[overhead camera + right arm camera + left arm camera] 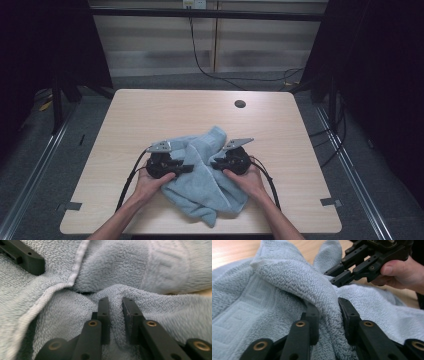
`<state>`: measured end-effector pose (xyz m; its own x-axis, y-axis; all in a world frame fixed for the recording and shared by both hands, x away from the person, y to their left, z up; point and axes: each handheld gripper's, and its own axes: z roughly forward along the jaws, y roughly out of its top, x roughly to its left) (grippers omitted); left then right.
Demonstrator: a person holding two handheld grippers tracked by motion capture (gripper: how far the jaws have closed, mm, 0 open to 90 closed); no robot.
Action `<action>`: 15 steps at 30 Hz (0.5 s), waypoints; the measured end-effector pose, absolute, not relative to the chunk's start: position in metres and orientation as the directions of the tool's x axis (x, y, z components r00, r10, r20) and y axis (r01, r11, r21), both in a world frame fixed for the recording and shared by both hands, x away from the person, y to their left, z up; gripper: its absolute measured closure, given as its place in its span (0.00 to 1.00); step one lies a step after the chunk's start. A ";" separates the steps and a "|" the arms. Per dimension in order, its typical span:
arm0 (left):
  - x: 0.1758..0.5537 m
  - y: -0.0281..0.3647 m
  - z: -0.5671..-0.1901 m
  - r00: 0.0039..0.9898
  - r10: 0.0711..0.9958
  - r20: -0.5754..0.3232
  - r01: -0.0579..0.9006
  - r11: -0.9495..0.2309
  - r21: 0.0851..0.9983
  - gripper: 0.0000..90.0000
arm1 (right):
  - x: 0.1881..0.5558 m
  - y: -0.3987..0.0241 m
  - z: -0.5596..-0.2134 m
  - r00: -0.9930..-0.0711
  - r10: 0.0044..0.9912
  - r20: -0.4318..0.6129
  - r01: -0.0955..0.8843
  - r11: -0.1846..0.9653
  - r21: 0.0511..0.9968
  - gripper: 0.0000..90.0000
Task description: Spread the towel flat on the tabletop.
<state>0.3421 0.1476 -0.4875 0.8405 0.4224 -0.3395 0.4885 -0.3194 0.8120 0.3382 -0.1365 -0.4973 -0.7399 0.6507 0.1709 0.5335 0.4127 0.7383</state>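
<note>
Each gripper view showed a ridge of the one light-blue towel (287, 290) pinched between jaws, while the high view showed both the left gripper (186, 168) and right gripper (216, 164) near the table's (150, 110) front edge.

A crumpled light-blue towel (205, 175) lies on the pale wooden table (150, 110).

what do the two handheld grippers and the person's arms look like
Both the left gripper and right gripper are black, with round bodies, a grey three-cornered plate on top and a black cable trailing back. Their jaws are flat black linkage bars with brass-coloured pivot rivets. The forearms are bare, no sleeves or gloves.
</note>
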 end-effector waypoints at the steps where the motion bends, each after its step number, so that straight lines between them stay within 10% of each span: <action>1: 0.342 0.151 -0.485 0.839 0.425 -0.341 0.488 -0.309 0.816 0.82 | 0.338 -0.138 -0.494 -0.735 0.656 0.173 0.534 0.402 0.744 0.88; 15: 0.338 0.204 -0.436 0.812 0.484 -0.325 0.429 -0.118 0.896 0.84 | 0.336 -0.206 -0.445 -0.607 0.777 0.170 0.508 0.214 0.834 0.95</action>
<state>0.3377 0.2036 -0.4363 0.8122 0.4843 -0.3251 0.4289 -0.1182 0.8956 0.3359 -0.2056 -0.4454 -0.6065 0.7768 0.1695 0.5077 0.2143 0.8345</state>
